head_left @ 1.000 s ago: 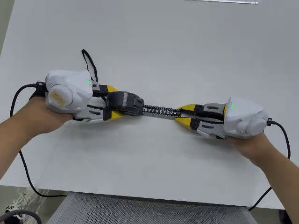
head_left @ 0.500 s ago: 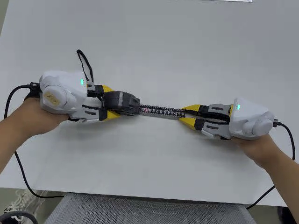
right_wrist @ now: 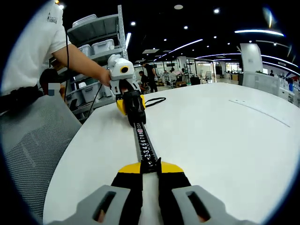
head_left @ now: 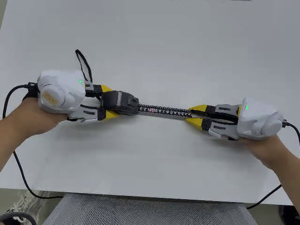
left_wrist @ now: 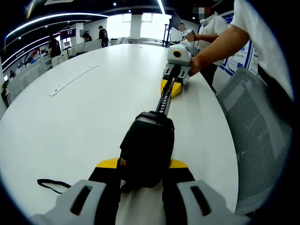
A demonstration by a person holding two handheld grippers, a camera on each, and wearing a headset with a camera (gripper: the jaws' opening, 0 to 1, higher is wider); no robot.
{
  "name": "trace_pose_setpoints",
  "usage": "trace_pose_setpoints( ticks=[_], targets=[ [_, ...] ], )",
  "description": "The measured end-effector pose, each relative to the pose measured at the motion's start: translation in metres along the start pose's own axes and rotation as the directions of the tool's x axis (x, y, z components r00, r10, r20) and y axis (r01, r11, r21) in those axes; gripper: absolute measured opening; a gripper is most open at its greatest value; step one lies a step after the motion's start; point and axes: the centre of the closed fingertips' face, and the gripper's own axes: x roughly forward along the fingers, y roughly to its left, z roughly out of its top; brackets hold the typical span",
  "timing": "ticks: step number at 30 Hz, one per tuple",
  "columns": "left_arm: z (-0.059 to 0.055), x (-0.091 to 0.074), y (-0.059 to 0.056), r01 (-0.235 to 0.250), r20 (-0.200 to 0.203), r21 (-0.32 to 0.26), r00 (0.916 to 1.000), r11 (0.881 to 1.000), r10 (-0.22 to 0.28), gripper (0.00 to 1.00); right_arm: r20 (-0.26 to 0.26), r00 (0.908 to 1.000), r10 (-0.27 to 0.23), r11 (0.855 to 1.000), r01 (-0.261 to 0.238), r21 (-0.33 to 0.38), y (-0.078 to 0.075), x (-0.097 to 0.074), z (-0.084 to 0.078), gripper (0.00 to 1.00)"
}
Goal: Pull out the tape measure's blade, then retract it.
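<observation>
The black tape measure case (head_left: 120,102) sits between the yellow-tipped jaws of my left gripper (head_left: 108,101), which is shut on it; the same case (left_wrist: 147,151) looms large in the left gripper view. A dark numbered blade (head_left: 165,111) runs from the case to my right gripper (head_left: 195,116), which is shut on the blade's end. In the right gripper view the blade (right_wrist: 142,141) stretches away from the right gripper (right_wrist: 150,167) to the case (right_wrist: 133,107). A black wrist strap (head_left: 83,61) loops behind the left gripper.
The white table (head_left: 178,51) spreads wide behind both grippers. Its front edge (head_left: 140,198) lies near me, with a grey mesh chair (head_left: 140,211) below it. Black cables (head_left: 16,164) trail off both grippers. A long white strip (right_wrist: 258,111) lies farther back on the table.
The right gripper has moved right, away from the case, and more of the blade is drawn out. The left gripper still holds the case, shifted slightly left.
</observation>
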Motion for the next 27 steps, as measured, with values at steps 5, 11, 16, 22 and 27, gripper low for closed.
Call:
trace_pose_setpoints(
  ticks=[5, 11, 16, 22, 27],
  targets=[
    [0.0, 0.0, 0.0, 0.0, 0.002, -0.006, 1.0, 1.0, 0.0, 0.3, 0.001, 1.0, -0.007, 1.0, 0.007, 0.01, -0.006, -0.011, -0.005, 0.09],
    [0.0, 0.0, 0.0, 0.0, 0.002, -0.008, 1.0, 1.0, 0.0, 0.3, -0.001, 1.0, -0.006, 1.0, 0.006, 0.017, -0.008, -0.018, -0.009, 0.09],
    [0.0, 0.0, 0.0, 0.0, 0.001, -0.007, 1.0, 1.0, 0.0, 0.3, -0.002, 1.0, -0.003, 1.0, 0.003, 0.025, -0.009, -0.02, -0.01, 0.09],
    [0.0, 0.0, 0.0, 0.0, -0.001, -0.005, 1.0, 1.0, 0.0, 0.3, -0.004, 1.0, 0.001, 0.999, -0.001, 0.032, -0.009, -0.023, -0.012, 0.09],
    [0.0, 0.0, 0.0, -0.002, -0.004, -0.005, 1.0, 1.0, 0.002, 0.3, -0.005, 1.0, -0.004, 0.999, 0.004, 0.033, -0.01, -0.027, -0.014, 0.09]
  ],
)
